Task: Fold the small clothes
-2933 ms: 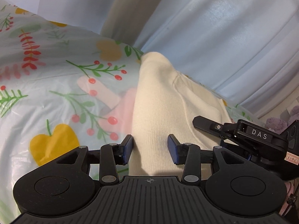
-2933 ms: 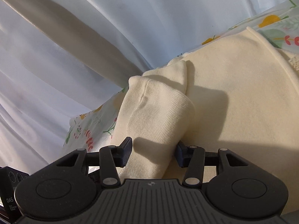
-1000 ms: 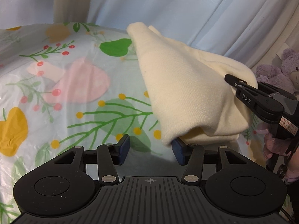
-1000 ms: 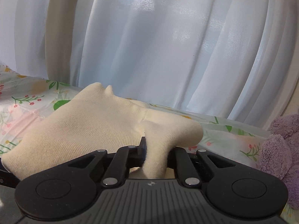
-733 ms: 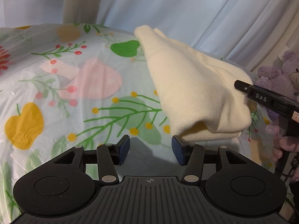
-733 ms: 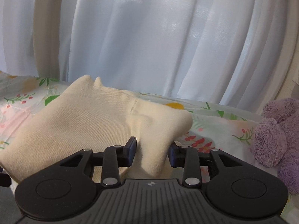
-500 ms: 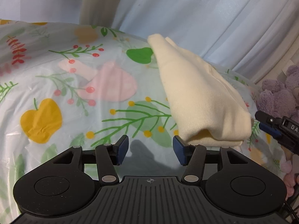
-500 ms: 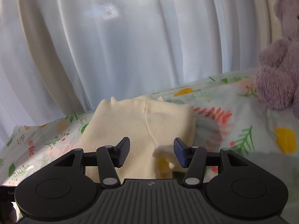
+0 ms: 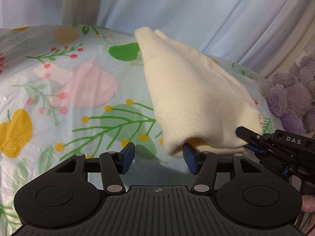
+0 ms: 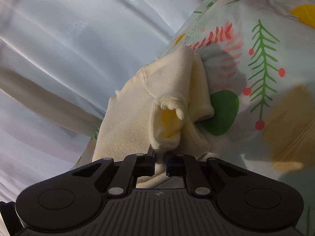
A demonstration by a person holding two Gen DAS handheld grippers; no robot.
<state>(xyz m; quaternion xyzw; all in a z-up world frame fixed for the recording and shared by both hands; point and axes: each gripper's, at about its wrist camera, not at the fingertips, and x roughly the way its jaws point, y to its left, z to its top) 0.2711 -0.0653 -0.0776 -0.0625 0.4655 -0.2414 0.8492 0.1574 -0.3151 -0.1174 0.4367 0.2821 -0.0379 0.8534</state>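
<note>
A floral sheet [image 9: 59,90] (glossy) carries a folded cream garment [image 9: 189,90] and purple teddy [image 9: 291,96].

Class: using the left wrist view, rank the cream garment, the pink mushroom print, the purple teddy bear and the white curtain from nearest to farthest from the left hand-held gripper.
1. Cream garment, just ahead, beside the right fingertip.
2. Pink mushroom print, ahead left on the tablecloth.
3. Purple teddy bear, far right; close to the print, hard to separate.
4. White curtain, behind everything.
</note>
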